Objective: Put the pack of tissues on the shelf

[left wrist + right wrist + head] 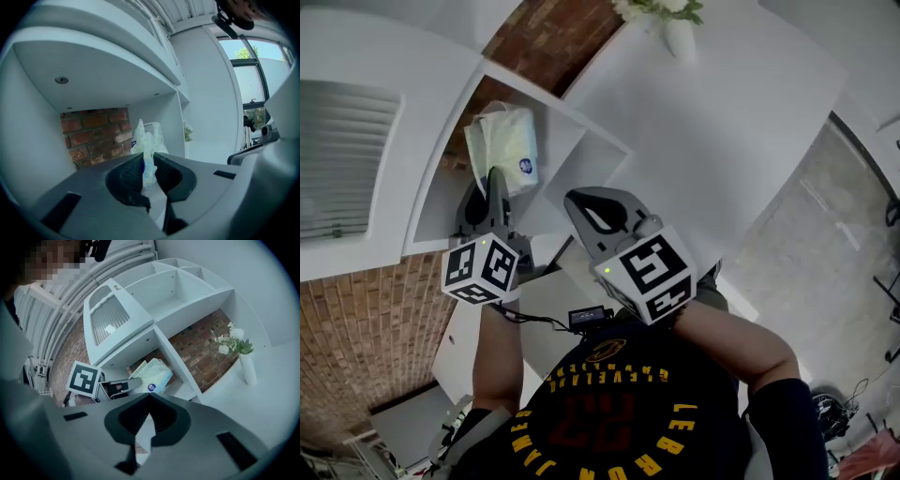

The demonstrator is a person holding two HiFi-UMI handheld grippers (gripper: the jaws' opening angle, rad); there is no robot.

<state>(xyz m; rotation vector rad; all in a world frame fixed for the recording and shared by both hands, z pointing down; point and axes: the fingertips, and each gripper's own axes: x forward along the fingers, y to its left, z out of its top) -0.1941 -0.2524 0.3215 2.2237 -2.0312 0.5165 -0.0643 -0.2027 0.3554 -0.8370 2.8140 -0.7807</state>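
Standing upright in shelf (pixel 567 150), pale crinkly tissue pack (pixel 504 141), blue label (pixel 526 166)

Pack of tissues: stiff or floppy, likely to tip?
Probably soft and light: the pack of tissues has crinkled plastic wrap, and the left tool holds it by just a pinched edge. It looks tall and narrow in the shelf compartment, so it may slump or tip.

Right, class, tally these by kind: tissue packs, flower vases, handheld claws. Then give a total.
Pale plastic-wrapped tissue pack: 1
White vase with white flowers: 1
Grey two-jaw claws, left claw and right claw: 2
Total: 4
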